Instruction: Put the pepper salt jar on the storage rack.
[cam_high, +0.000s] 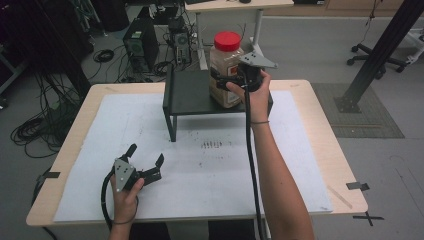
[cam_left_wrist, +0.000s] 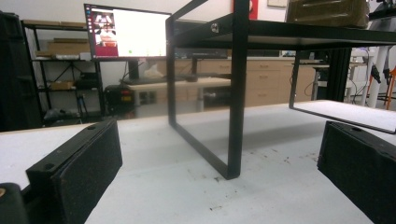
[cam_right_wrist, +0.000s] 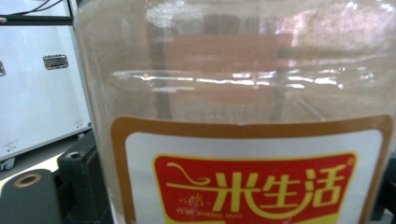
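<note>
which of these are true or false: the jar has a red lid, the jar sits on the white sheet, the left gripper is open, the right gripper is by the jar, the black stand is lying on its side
1. The jar has a red lid. True.
2. The jar sits on the white sheet. False: it stands on top of the black stand, above the sheet.
3. The left gripper is open. True: its jaws are spread apart with nothing between them.
4. The right gripper is by the jar. True: its jaws are around the jar's body, and the right gripper view shows the label up close.
5. The black stand is lying on its side. False: it stands upright on its legs with its flat top level.
</note>
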